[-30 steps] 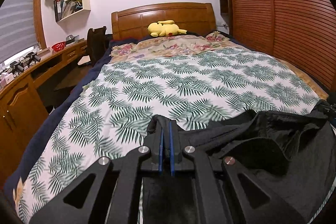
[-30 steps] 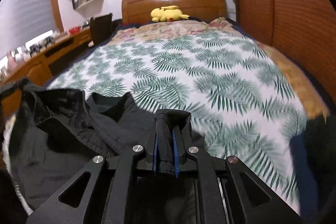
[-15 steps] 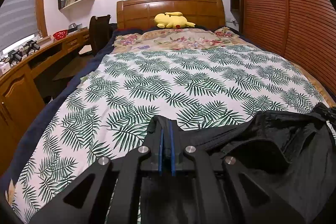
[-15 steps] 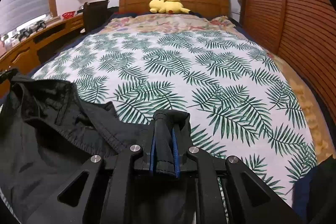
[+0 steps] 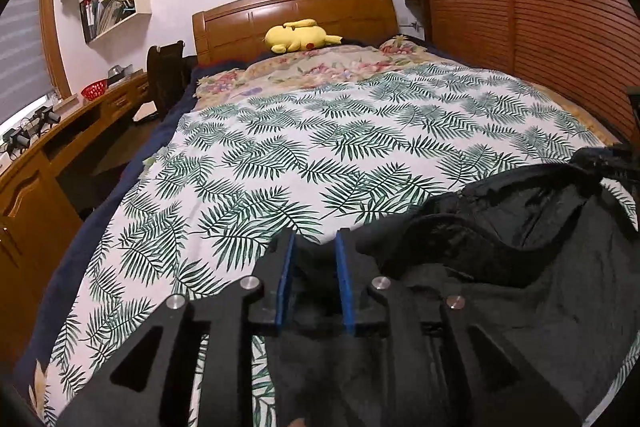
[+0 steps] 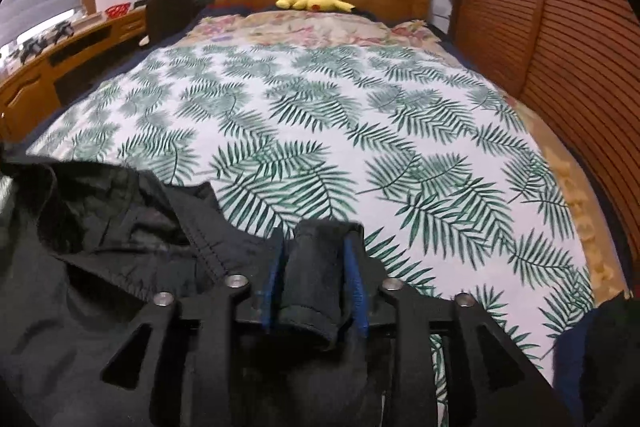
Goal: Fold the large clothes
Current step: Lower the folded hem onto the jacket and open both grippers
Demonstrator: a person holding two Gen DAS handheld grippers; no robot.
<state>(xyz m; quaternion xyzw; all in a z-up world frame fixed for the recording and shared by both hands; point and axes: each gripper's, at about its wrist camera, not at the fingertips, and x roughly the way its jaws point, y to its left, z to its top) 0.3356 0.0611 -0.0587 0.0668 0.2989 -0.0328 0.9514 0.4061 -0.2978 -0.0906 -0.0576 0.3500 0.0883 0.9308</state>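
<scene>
A black jacket (image 5: 520,267) lies at the near end of the bed, on the palm-leaf bedspread (image 5: 320,147). It also shows in the right wrist view (image 6: 100,247). My left gripper (image 5: 314,267) is open, and black fabric lies loosely between its blue pads. My right gripper (image 6: 314,267) is open too. A rolled edge of the jacket (image 6: 316,279) sits between its parted pads. The jacket's lower part is hidden under both grippers.
A yellow plush toy (image 5: 298,37) lies by the wooden headboard (image 5: 296,11). A wooden desk (image 5: 40,163) and a dark chair (image 5: 164,75) stand to the left. A slatted wooden wardrobe (image 5: 540,7) runs along the right side.
Both grippers have opened: their pads were pinched on the jacket fabric and now stand apart. Both have also moved a little lower and nearer to the bed.
</scene>
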